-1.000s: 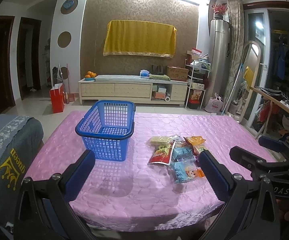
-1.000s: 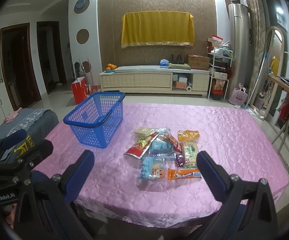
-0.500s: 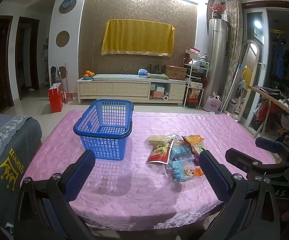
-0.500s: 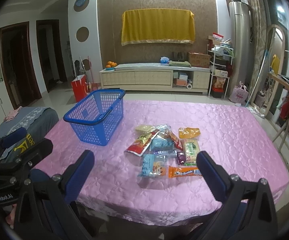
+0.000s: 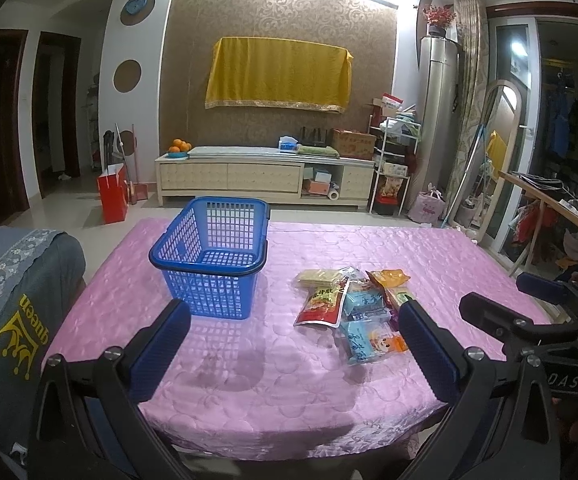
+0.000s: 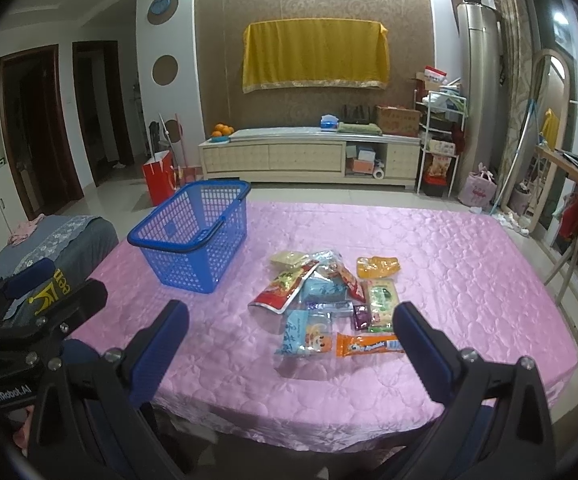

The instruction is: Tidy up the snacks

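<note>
Left wrist view: left gripper (image 5: 289,346) spread wide, holding nothing. Basket (image 5: 213,256) ahead-left on the table (image 5: 249,380); snacks (image 5: 353,308) ahead-right, by the right finger.

Right wrist view: right gripper (image 6: 291,344) also spread, holding nothing. Snacks (image 6: 329,300) dead ahead between its fingers, orange bar (image 6: 369,345) nearest (long axis crosswise). Right is the nearer one; basket (image 6: 193,236) sits left of the pile.

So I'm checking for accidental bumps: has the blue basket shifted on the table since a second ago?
No. The blue basket keeps its place on the pink tablecloth, still left of the snack pile; small image drift comes from the cameras.
</note>
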A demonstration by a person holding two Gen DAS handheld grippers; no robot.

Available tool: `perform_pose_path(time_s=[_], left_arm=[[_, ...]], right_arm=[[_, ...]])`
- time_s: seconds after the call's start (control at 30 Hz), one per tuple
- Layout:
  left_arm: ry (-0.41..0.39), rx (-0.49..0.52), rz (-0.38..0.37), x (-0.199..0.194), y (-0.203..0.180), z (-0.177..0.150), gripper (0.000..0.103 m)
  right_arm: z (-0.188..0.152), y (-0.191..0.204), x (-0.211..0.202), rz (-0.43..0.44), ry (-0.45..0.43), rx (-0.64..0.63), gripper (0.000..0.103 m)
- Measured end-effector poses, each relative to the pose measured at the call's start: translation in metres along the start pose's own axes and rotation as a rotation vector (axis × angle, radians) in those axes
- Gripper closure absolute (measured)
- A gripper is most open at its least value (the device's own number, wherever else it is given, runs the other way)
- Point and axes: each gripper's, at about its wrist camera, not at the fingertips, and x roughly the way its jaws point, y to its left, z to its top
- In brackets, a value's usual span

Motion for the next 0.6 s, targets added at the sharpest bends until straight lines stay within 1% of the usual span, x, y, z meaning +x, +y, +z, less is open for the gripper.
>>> perform_pose_path(time_s=[0.6], left_arm=[[-0.001, 0.011, -0.009, 0.0003, -0.003, 0.0037, 0.0]], right_arm=[[0.0039, -0.0029, -0.0022, -0.004, -0.011, -0.009, 0.0]])
